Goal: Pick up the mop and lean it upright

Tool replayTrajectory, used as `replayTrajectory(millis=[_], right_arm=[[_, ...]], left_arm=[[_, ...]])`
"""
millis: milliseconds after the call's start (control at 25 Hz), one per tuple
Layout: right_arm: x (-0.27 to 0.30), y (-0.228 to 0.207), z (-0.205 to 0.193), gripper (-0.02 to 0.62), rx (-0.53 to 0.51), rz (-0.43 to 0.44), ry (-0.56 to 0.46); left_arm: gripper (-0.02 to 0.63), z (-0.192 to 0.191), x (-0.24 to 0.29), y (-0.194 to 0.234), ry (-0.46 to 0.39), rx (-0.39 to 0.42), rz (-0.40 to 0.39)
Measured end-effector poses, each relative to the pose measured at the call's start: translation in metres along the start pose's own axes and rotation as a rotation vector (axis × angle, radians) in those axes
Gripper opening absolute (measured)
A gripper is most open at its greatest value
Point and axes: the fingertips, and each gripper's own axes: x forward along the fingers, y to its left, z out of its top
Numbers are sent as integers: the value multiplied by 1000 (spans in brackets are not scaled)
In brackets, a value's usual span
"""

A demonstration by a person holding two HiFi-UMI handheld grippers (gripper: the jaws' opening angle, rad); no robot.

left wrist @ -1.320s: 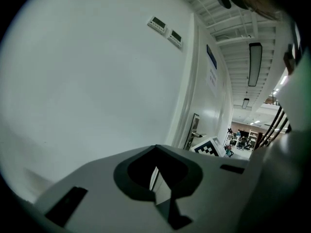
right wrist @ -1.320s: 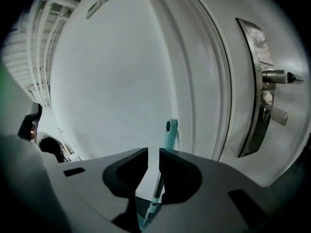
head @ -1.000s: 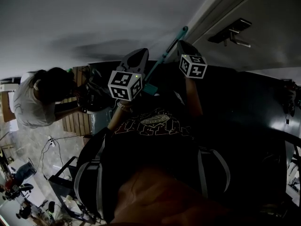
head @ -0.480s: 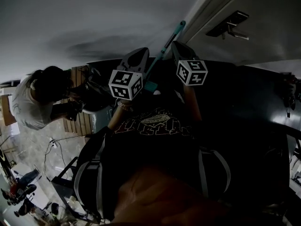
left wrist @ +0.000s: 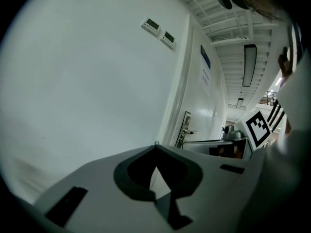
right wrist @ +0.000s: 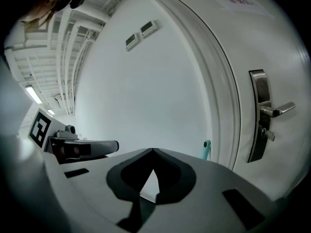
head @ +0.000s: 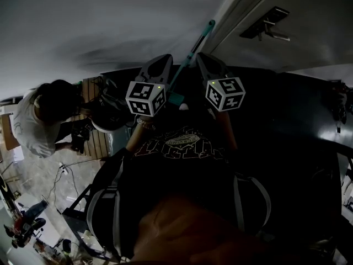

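**Mop upright beside the door; both grippers closed and empty**

*Surroundings.* A white door [right wrist: 282,57] with a metal lever [right wrist: 272,111] fills the right of the right gripper view. Its frame [right wrist: 228,106] curves down just left of the lever. Left of the frame runs a plain white wall [right wrist: 146,91] with two small panels [right wrist: 141,33] high up. In the head view a second person [head: 44,115] bends over well left of the door, far from the mop. The right gripper's own body hides the handle below its tip, and the wearer's dark shirt [head: 182,164] covers the floor.

*Mop* [head: 198,44]. It stands just left of the door frame, its long axis near upright and its top end toward the wall. Contact with the wall cannot be made out. The handle is slim and teal, with a rounded tip [right wrist: 206,149] pierced by a hole and a wider teal piece [head: 176,99] lower down. The mop head is hidden.

*Grippers.* The left gripper [left wrist: 155,144] and right gripper [right wrist: 153,150] flank the handle, apart from it. Each has its jaws together with nothing between them.
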Motion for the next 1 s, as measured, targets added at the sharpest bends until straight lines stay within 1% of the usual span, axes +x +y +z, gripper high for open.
replayTrajectory(millis=[160,360,520,1000], right_arm=[[-10,11,-2,18,-7,6,4],[-13,22,-7,19,-4,33,24],[-15,28,-5,18,-16,47,22],[-16,25,-5,18,-92,19,41]], left_arm=[[44,-4,-2,-4,10,1,-6],[44,-4,0,-7,13,3,-13],[44,-3,1,-9,11,3,-17],[44,-4,4,-16,8,4,-26]])
